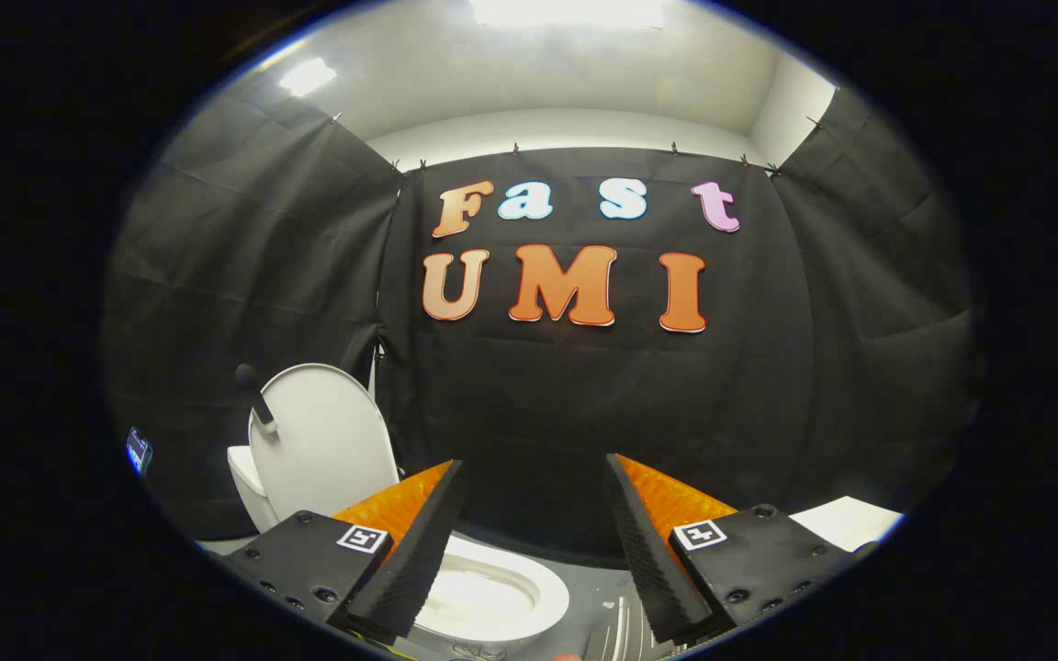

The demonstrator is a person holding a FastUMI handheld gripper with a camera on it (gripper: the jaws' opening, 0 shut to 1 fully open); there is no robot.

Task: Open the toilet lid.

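White toilet lid (pixel 322 441) stands upright, open above the bowl (pixel 492 597).

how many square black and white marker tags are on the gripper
2: one marker tag on the left finger's mount, above the toilet seat, and one on the right finger's mount. The gripper is open, holding nothing. Others may be hidden.

Lid (pixel 322 441) upright behind bowl (pixel 492 597); bowl below spread fingers (pixel 419 542).

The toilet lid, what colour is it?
White. The toilet lid stands raised, clearest in the gripper view.
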